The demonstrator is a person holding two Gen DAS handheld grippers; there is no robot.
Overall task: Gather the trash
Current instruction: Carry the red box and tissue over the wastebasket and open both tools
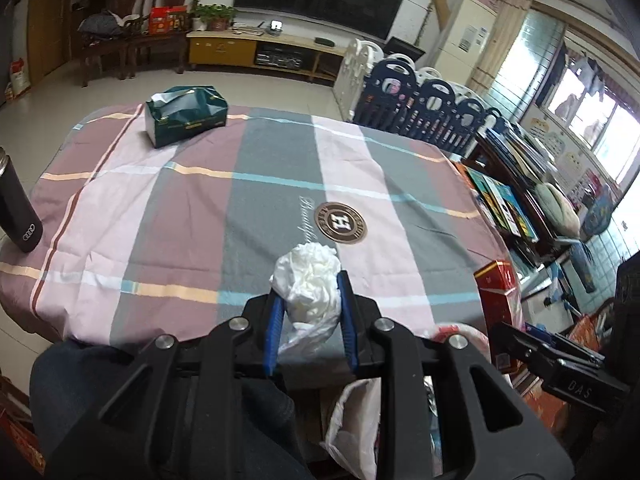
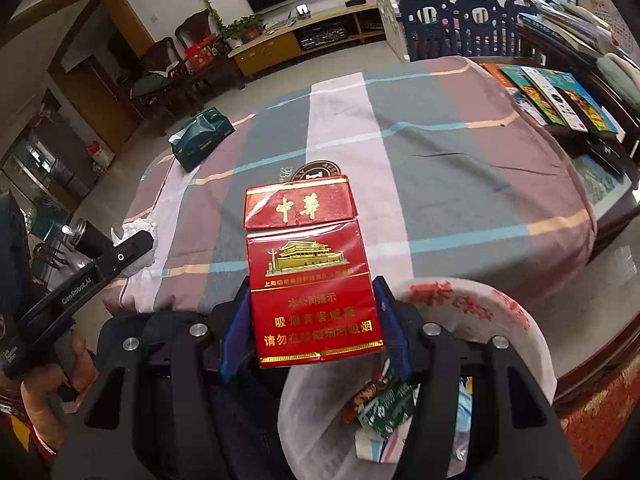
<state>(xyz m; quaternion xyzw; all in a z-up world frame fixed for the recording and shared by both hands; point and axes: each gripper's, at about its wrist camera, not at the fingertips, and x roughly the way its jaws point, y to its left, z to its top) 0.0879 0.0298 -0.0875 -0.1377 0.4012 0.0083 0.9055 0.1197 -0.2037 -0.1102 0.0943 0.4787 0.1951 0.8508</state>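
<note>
My worry is the drop. I have the red cigarette pack [image 2: 314, 276] pinched low, near its bottom, between the blue pads of the right gripper [image 2: 314, 320], and its flip lid hangs half open at the top. If I tilt it carelessly, the pack could pivot in the pads and land on the bag's rim or on the floor instead of inside. The trash bag [image 2: 472, 308], lower right of the right wrist view, has a soft white mouth that sags, so a brush from a finger could fold it shut.

The left side is riskier. The left gripper [image 1: 308, 308] is closed on a crumpled white tissue wad [image 1: 310, 280], lower centre of the left wrist view, over the near edge of the plaid tablecloth [image 1: 192, 184]. The wad is soft and loosely held, with a tail drooping below the pads, so I judge it could slip or snag on the way across.

Both grippers point forward over the table edge, roughly level, right one just above the bag, left one off to its left. They sit near each other, so I could knock them together. The green tissue box [image 1: 186, 116] and the dark flask [image 1: 18, 208] stand well apart from both.
</note>
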